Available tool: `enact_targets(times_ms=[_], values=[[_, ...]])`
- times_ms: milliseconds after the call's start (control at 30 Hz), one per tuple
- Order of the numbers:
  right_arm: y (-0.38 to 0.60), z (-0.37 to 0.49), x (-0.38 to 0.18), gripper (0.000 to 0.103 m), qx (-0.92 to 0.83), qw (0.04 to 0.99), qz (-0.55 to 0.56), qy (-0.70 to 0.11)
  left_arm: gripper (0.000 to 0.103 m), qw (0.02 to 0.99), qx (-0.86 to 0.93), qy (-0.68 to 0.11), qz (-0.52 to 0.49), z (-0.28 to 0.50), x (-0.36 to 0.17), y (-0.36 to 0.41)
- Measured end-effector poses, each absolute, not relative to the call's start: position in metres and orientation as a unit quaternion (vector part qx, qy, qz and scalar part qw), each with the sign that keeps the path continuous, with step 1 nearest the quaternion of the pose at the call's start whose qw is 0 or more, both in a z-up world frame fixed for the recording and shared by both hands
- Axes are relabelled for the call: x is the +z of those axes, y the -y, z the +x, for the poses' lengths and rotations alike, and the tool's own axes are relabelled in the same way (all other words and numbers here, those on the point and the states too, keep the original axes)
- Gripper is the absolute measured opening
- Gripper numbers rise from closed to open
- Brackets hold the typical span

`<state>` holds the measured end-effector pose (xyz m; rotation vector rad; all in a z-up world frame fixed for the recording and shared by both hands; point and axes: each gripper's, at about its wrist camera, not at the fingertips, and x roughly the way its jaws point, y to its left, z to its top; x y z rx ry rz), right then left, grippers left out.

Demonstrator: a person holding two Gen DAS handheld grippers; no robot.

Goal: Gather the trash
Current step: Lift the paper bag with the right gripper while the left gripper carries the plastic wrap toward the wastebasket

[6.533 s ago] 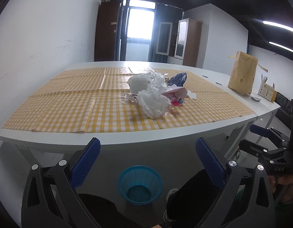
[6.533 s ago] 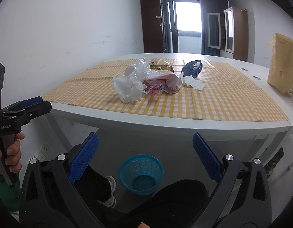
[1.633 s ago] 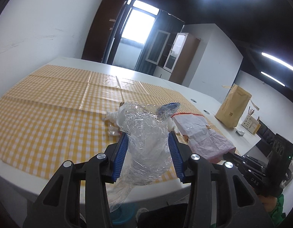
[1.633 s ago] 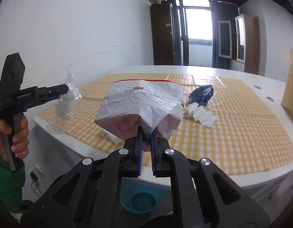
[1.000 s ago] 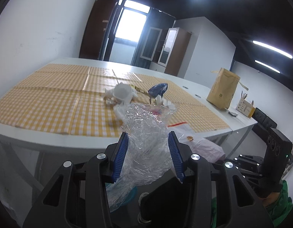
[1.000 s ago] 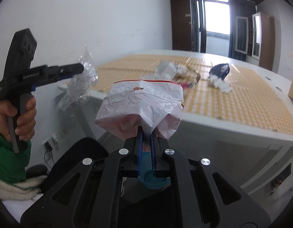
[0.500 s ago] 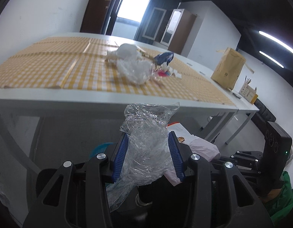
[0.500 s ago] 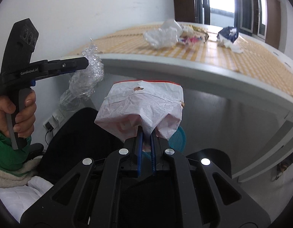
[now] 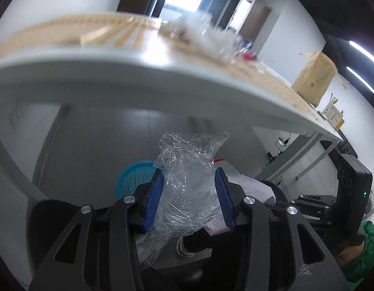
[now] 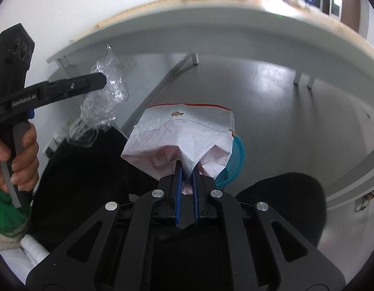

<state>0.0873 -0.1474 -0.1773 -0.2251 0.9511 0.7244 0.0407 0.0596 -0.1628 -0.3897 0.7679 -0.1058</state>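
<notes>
Now | your left gripper [image 9: 188, 197] pinches clear wrap [image 9: 187, 179], right gripper [image 10: 186, 189] pinches a white bag [image 10: 182, 133], both beside blue basket [image 9: 131, 177] | undropped; more trash [image 9: 206, 38] on tabletop [image 9: 128, 72].

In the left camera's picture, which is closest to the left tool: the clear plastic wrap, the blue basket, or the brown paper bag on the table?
1. Clear plastic wrap, clamped in the left tool.
2. Blue basket, on the floor just beyond.
3. Brown paper bag, far right on the table.
</notes>
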Motion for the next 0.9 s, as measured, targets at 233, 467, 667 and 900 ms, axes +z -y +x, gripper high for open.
enact_targets(times_ms=[233,467,667,900], values=[[0.129,0.111,-0.221,0.007,0.327,0.803,-0.106,-0.487,0.043,0.895,-0.045,-0.388,-0.215,0.065,-0.202,-0.071],[0.107,0.131,-0.261,0.007,0.312,0.787,-0.119,-0.518,0.043,0.880,-0.026,-0.414,-0.230,0.103,-0.240,-0.077],[0.087,0.151,-0.278,0.007,0.307,0.776,-0.129,-0.536,0.043,0.862,-0.023,-0.439,-0.250,0.136,-0.273,-0.080],[0.074,0.190,-0.319,0.007,0.285,0.756,-0.121,-0.577,0.043,0.826,0.006,-0.473,-0.305,0.167,-0.322,-0.114]])
